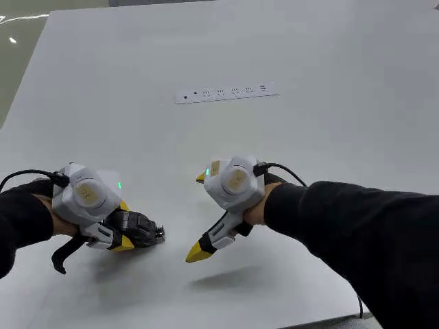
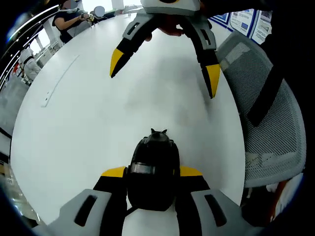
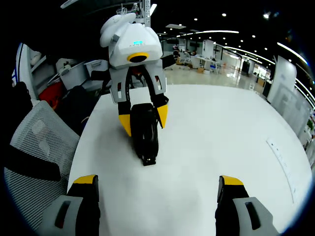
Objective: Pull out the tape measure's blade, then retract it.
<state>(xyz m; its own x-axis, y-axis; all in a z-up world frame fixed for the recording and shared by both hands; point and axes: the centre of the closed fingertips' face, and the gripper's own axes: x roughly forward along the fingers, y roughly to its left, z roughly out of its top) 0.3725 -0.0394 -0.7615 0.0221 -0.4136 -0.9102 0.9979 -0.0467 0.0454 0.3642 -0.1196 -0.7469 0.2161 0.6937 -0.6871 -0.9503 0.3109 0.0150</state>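
Observation:
The black tape measure point(image 1: 144, 229) rests on the white table point(image 1: 309, 130), and my left gripper point(image 1: 125, 225) is shut on its case. In the left gripper view the case point(image 2: 153, 172) sits between the yellow tips, its blade hook point(image 2: 158, 131) pointing away, with no blade drawn out. My right gripper point(image 1: 199, 215) stands open a short way to the right, its jaws spread wide and facing the tape. In the right gripper view the tape measure point(image 3: 144, 130) stands just beyond my open right gripper point(image 3: 157, 181), nothing between the fingers.
A white power strip point(image 1: 226, 92) lies flat farther back on the table. A grey mesh chair point(image 2: 266, 123) stands at the table's near edge. People sit at the far end of the table point(image 2: 74, 17).

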